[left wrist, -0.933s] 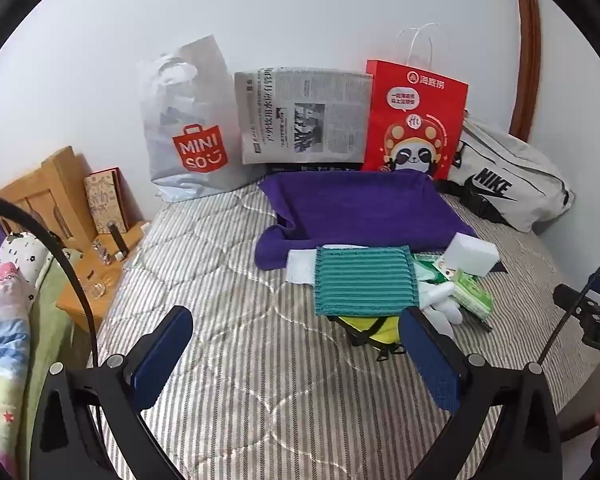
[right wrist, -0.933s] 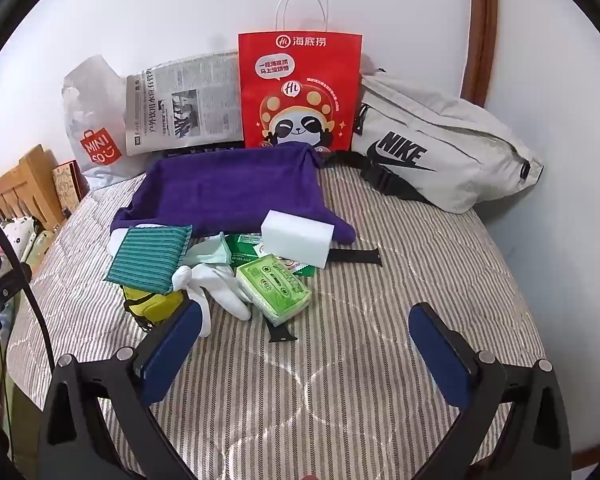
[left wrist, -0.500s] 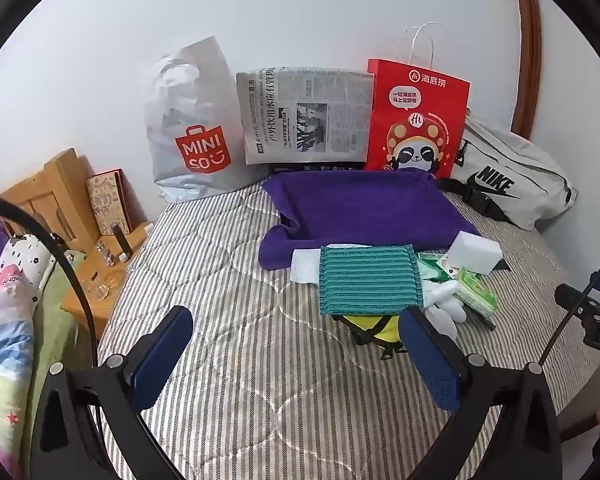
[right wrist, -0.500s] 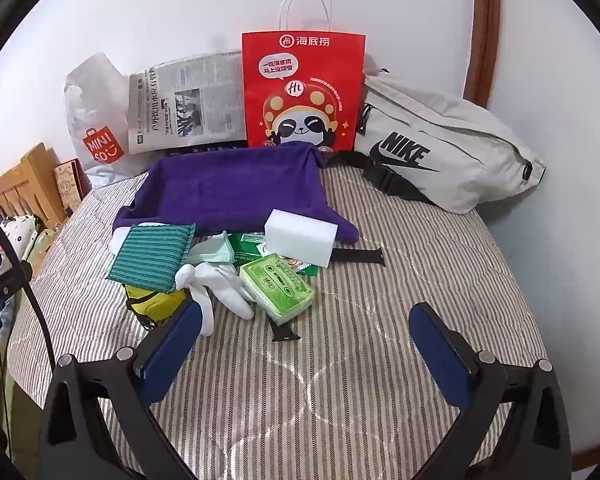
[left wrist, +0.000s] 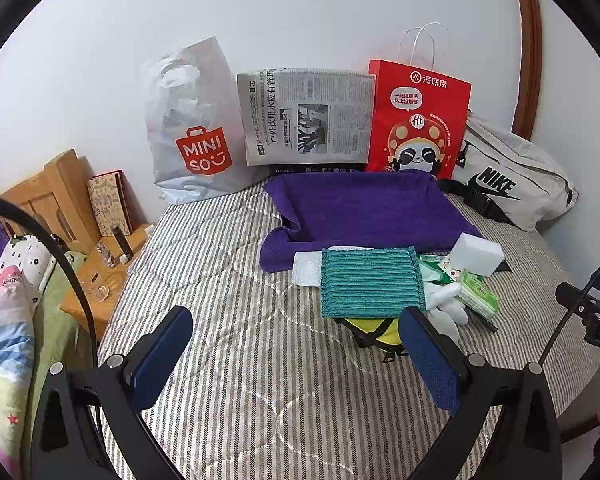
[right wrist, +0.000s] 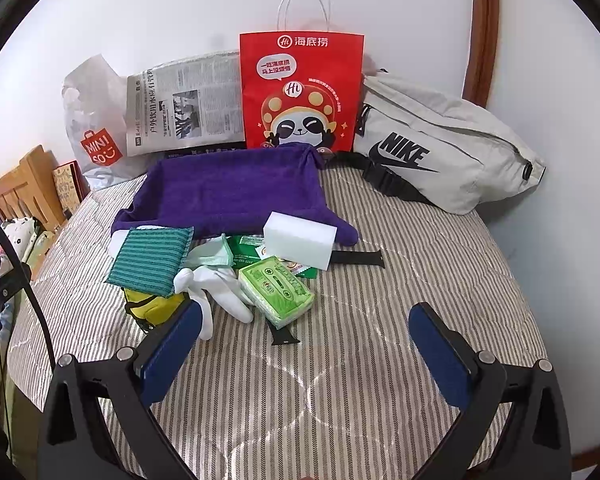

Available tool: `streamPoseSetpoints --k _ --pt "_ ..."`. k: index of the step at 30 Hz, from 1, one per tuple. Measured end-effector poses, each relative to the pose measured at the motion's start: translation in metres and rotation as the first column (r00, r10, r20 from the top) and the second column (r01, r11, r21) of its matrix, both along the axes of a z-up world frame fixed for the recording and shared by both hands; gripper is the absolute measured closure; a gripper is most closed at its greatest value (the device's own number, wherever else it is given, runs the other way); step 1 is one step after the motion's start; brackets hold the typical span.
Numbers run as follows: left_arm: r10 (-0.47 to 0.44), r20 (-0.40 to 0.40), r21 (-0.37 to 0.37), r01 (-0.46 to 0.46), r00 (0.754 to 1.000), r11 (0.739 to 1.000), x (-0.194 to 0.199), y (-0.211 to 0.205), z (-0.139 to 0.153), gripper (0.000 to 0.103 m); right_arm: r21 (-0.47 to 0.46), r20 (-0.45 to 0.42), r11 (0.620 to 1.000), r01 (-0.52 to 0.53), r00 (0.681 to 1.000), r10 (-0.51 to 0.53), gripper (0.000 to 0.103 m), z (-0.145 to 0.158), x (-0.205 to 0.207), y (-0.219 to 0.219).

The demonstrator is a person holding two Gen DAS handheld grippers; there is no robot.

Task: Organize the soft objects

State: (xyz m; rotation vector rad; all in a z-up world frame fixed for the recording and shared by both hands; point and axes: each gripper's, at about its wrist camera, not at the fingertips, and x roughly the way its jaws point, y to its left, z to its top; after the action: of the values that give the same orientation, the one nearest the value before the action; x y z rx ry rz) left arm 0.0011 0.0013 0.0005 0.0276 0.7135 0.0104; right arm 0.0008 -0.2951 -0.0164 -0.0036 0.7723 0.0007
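Both grippers hover over the near part of the bed (right wrist: 400,240), and both are released: the jaws stand wide apart and nothing is between them. The soft things lie in a small heap in the middle of the bed, just in front of the purple towel (right wrist: 236,192).

In the left wrist view, the left gripper (left wrist: 296,354) points at bare mattress, and the heap is ahead of it and to the right. The green striped cloth (left wrist: 370,282) lies flat there, its long axis running left to right, its near edge just beyond the tip of the right-hand finger. It rests on a yellow pouch (left wrist: 374,330), which shows only under its near edge.

In the right wrist view, the right gripper (right wrist: 304,350) has the heap ahead and to the left. The white glove (right wrist: 216,292) lies nearest, its fingers pointing toward the gripper and one of them passing behind the left-hand finger. The green tissue pack (right wrist: 276,290) lies to the right of the glove, touching it, and its long axis runs from far left to near right. The white sponge block (right wrist: 300,240) lies farther away, partly over the towel's edge.

I judge the left gripper nearer to the striped cloth and the right one nearer to the glove and tissue pack. Which thing is taken first I cannot tell; probably the right gripper must swing left a little.
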Motion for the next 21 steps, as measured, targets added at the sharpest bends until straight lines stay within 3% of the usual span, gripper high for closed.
streamPoseSetpoints --k 21 --pt "0.002 0.003 0.001 -0.002 1.000 1.000 -0.0011 -0.0011 -0.0023 0.000 -0.004 0.006 1.000 -0.004 1.000 0.004 0.001 -0.0006 0.0000 0.0020"
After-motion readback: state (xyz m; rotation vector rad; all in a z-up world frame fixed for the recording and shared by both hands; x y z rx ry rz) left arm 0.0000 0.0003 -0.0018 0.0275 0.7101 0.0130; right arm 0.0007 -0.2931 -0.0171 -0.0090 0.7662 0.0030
